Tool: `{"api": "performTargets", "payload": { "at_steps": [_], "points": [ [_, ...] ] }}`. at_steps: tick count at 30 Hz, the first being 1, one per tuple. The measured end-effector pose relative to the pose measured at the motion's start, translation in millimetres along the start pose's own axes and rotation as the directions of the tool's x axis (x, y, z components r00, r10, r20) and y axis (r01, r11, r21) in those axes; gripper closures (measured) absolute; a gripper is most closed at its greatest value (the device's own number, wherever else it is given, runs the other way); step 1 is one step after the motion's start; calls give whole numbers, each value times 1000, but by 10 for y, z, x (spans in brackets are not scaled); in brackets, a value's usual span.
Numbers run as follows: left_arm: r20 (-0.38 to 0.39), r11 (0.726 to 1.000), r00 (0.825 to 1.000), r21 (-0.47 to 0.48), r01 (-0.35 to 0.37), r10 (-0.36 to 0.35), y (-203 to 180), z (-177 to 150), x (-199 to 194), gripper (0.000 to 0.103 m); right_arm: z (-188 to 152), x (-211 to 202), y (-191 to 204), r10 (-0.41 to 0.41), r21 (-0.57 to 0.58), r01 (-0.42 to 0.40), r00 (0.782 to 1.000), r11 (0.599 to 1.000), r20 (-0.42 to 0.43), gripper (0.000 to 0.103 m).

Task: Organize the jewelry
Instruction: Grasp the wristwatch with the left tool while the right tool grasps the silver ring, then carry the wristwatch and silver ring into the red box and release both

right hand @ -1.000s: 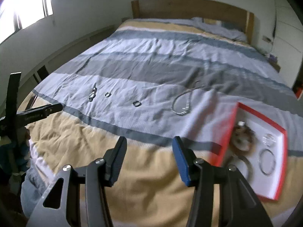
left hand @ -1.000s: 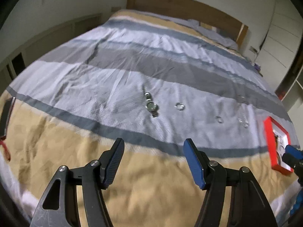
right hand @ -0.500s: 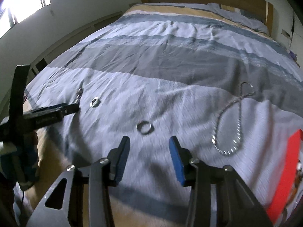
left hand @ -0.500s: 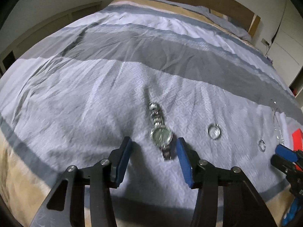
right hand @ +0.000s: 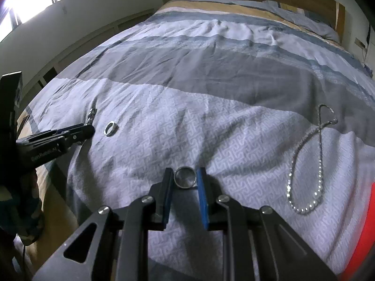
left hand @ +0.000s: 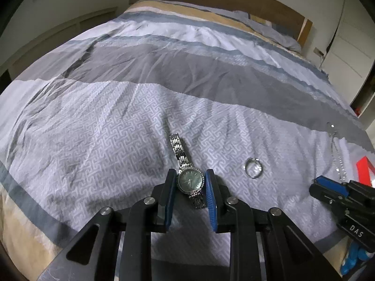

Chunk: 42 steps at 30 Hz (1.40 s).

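Between the left gripper's [left hand: 190,182] blue pads, a silver watch with a dark round face [left hand: 189,180] is lying on the striped bedcover [left hand: 117,121] — the pads are nearly touching it. The right gripper [right hand: 185,177] is closing around a plain silver ring [right hand: 185,177]. Another ring [right hand: 110,128] and a sparkly chain [right hand: 304,175] are waiting — nothing is looking lifted yet.

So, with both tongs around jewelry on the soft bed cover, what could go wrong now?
1. The left tongs bracket only the round face of the silver green-dial wristwatch; its metal band could swing or slip out.
2. The right tongs flank a thin silver ring lying flat on the patterned bed cover; closing may pinch fabric.
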<state>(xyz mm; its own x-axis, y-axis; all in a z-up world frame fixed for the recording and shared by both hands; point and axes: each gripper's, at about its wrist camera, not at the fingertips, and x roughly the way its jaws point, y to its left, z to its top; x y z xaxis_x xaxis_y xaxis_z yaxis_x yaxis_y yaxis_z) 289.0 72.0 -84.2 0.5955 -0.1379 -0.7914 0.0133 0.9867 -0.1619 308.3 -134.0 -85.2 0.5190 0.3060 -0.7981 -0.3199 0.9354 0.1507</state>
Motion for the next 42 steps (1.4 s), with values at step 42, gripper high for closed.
{"api": "performTargets", "payload": {
  "at_steps": [42],
  "points": [
    [-110,817,898,380,434,-426,-3413,-667,-1218,79,-1720,-2602,-1963,-340,355,301,939,885,51,84]
  ]
}}
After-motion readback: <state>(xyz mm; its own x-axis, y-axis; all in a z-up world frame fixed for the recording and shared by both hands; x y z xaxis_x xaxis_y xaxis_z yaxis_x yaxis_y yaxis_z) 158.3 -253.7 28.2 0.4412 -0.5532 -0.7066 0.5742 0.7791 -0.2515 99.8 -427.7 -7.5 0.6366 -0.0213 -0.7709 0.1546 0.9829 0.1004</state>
